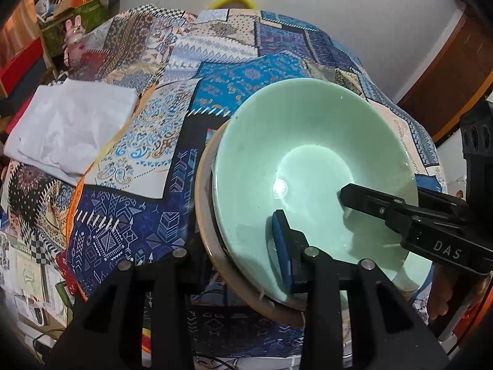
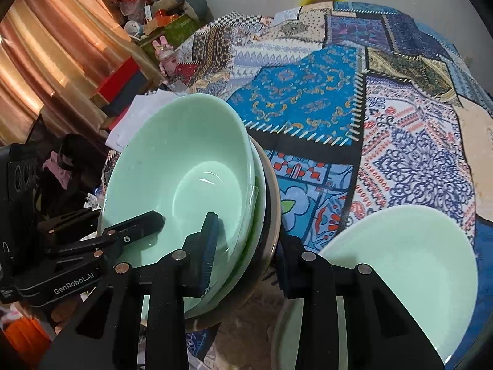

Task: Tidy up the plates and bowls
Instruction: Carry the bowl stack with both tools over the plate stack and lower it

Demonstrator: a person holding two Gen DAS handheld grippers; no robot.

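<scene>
Bowls (image 2: 185, 160) on patchwork tablecloth (image 2: 308, 98)

Both wrist views look down close from opposite sides; shared: the green bowl (image 1: 308, 154) (image 2: 181, 166) (stacked).

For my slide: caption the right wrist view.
Both grippers' jaws straddle the green bowl's rim atop a stack; another bowl waits.
</scene>
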